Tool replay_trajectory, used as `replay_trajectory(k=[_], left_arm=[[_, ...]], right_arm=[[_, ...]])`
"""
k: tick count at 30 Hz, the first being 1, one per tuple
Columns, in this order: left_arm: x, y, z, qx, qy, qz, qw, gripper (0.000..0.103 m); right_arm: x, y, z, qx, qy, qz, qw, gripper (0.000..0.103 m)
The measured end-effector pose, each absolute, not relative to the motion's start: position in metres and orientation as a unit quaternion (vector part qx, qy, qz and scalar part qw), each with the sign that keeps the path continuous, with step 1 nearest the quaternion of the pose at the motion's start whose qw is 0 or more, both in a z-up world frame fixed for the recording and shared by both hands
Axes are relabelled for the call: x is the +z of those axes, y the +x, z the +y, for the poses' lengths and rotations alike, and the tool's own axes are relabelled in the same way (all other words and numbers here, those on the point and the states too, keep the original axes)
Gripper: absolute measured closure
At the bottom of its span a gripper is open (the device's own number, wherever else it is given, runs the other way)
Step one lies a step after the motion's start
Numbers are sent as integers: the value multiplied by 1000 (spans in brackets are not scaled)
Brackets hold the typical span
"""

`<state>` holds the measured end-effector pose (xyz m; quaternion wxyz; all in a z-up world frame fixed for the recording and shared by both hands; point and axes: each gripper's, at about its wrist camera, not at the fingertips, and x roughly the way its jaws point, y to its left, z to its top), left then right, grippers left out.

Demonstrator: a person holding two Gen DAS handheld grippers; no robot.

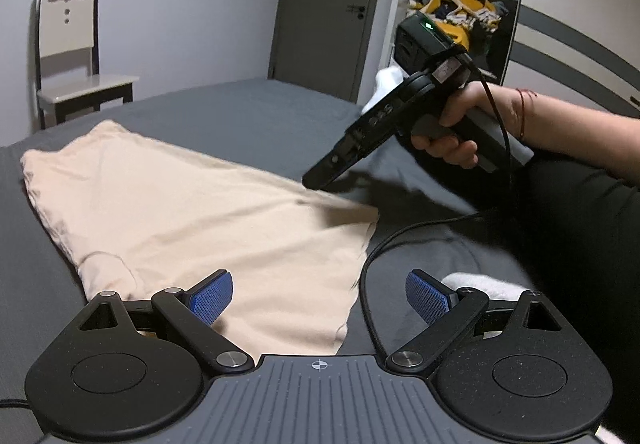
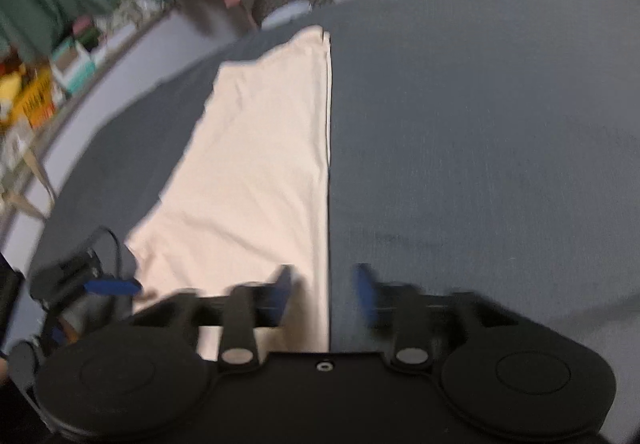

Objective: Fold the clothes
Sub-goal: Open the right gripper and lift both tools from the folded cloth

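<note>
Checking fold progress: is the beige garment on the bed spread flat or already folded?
Partly folded: the beige garment lies flat on the grey bed with one long doubled edge and a sleeve tucked under. Both grippers hang open, off it.

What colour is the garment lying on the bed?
Pale peach-cream, plain with no pattern: the garment shows best in the left wrist view, against the dark grey bed.

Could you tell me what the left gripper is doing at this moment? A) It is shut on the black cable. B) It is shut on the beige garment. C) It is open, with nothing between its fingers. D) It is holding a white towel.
C: the left gripper has its blue pads wide apart above the beige garment, with nothing clamped between them.
</note>
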<state>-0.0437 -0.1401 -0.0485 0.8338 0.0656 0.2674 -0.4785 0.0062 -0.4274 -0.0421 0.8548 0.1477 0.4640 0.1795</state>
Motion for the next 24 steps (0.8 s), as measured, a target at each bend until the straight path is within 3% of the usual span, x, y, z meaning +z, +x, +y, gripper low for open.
replay_trajectory(k=[5,9,11,12,13,17,20,24], left_arm=[[-27,-45,-122,-466,87,234,849,9],[-6,-44,-93,-410,106,188,886,9],[1,-36,-81,-355,98,190,910,9],[2,-30,-75,-319,83,195,924,9],[1,-24,-70,-296,58,204,931,9],[-9,6,-45,-267,-107,262,921,9],[-16,17,-35,-247,-174,276,913,9],[-13,33,-23,-222,-170,250,927,9]], right_arm=[[-3,-38,-414,209,44,399,892,63],[39,-81,-400,237,14,393,888,59],[68,-98,-399,230,3,383,895,45],[82,-104,-399,219,-6,373,902,27],[91,-106,-397,206,-17,366,907,20],[95,-86,-381,166,-65,355,918,20],[82,-47,-372,176,-52,346,920,24],[66,23,-371,200,-8,355,913,50]])
